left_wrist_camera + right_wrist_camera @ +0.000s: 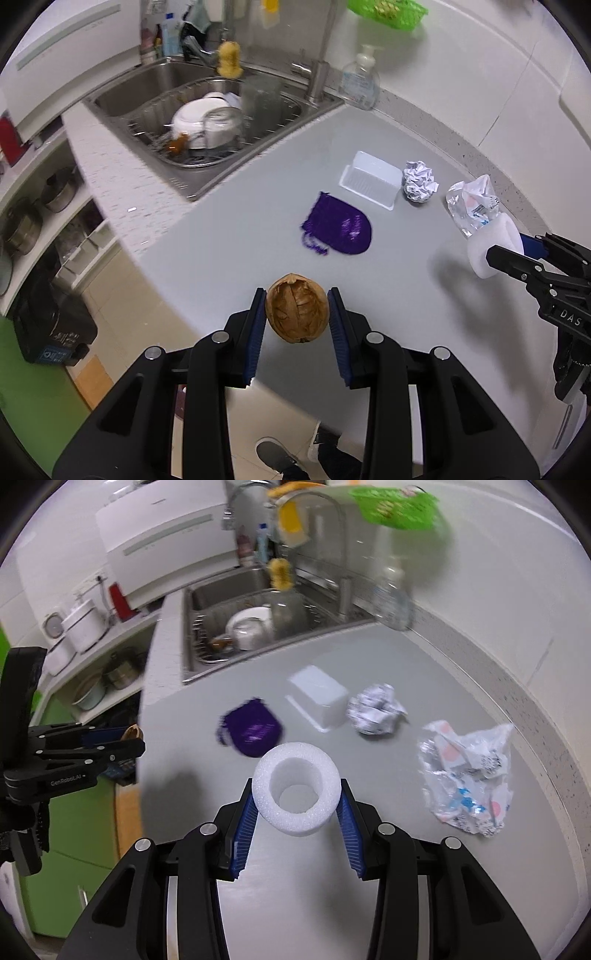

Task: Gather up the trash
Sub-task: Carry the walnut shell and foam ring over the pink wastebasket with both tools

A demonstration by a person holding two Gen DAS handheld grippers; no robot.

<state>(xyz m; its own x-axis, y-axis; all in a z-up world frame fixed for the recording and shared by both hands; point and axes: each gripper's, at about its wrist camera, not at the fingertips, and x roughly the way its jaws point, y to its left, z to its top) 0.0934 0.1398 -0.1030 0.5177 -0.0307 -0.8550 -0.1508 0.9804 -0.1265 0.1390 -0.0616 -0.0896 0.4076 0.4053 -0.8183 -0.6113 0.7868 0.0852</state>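
My left gripper (297, 295) is shut on a brown walnut half-shell (297, 315), held above the near edge of the grey counter (229, 251). My right gripper (296, 786) is shut on a white foam ring (295, 753), lifted over the counter's right part. Each gripper shows in the other's view: the right gripper (508, 245) with the foam ring (487, 240), the left gripper (129, 738) with the shell (133, 733). On the counter lie a purple pouch (338, 229), an upturned white plastic box (373, 179), a crumpled paper ball (419, 181) and a crumpled plastic wrapper (465, 775).
A steel sink (122, 92) with a rack of dishes sits at the counter's far left. A soap pump bottle (360, 83) stands by the tap, a green basket (388, 11) above. A black bin (51, 328) stands on the floor. A person's shoe (277, 454) shows below.
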